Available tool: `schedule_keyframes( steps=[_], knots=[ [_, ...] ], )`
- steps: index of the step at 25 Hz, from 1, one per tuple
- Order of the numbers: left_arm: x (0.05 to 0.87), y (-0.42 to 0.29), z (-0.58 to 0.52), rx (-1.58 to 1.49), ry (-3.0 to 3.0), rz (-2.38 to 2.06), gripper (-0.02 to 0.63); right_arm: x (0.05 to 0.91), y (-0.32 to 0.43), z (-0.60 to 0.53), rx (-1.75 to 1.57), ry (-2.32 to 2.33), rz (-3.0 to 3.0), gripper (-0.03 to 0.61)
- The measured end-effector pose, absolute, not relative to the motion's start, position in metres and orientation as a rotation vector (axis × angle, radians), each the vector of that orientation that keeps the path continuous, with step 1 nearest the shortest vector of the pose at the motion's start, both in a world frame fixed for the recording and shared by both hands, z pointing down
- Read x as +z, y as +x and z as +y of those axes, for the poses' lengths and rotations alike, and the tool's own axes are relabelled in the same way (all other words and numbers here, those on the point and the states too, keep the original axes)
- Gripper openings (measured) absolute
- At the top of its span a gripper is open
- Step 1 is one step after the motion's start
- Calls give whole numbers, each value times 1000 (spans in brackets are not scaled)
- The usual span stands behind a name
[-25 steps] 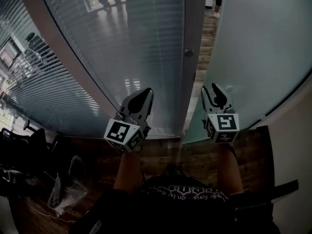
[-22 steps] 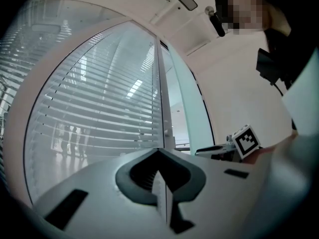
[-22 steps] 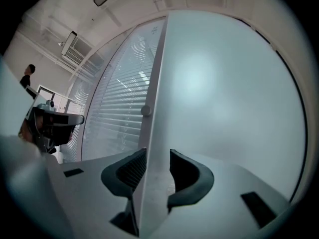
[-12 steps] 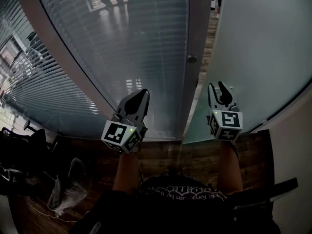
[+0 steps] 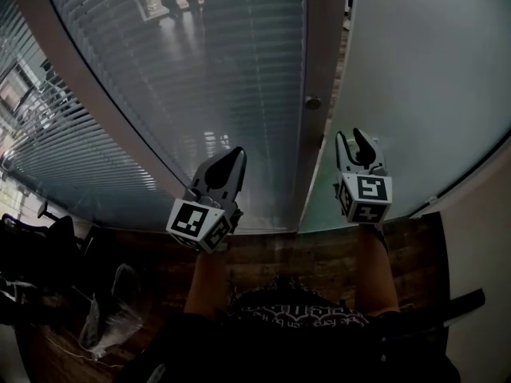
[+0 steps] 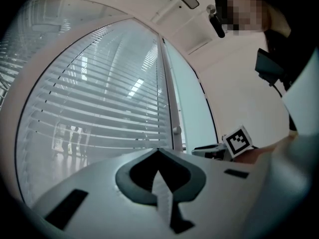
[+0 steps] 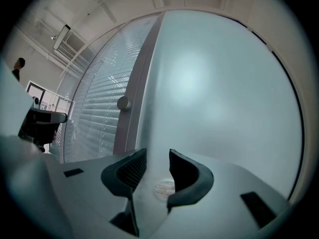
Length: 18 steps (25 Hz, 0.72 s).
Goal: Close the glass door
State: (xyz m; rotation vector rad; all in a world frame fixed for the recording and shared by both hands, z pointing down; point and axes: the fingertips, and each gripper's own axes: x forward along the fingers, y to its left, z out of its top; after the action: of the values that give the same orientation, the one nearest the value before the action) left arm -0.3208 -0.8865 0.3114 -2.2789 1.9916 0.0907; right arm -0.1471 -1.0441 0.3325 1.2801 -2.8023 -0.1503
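A glass panel with slatted blinds (image 5: 200,78) has a grey upright frame carrying a round knob (image 5: 312,102). The knob (image 7: 123,103) also shows in the right gripper view. To its right stands a frosted glass panel (image 5: 423,70), with only a thin gap (image 5: 342,30) between the two. My left gripper (image 5: 234,156) is shut, its jaws meeting in a point close to the blinds glass. My right gripper (image 5: 356,139) is open with nothing between its jaws, right up at the frosted panel (image 7: 214,93) near its left edge; whether it touches is unclear.
Dark wooden floor (image 5: 303,254) runs under my feet. A crumpled clear bag (image 5: 108,313) and dark chairs (image 5: 36,254) lie at the lower left. A pale wall (image 5: 487,238) closes the right side. Behind the blinds, people (image 6: 70,138) stand far off.
The gap between the knob frame and the frosted panel has narrowed. My right gripper has moved up and forward along the frosted panel. The left gripper has barely moved.
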Motion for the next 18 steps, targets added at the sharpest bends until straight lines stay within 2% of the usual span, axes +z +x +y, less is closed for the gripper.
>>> schedule_keyframes(
  steps=[18],
  knots=[
    [316,-330,-904,70,-2283,1995,2,336,-162,-1085,-135,1307,-2810,132]
  ],
)
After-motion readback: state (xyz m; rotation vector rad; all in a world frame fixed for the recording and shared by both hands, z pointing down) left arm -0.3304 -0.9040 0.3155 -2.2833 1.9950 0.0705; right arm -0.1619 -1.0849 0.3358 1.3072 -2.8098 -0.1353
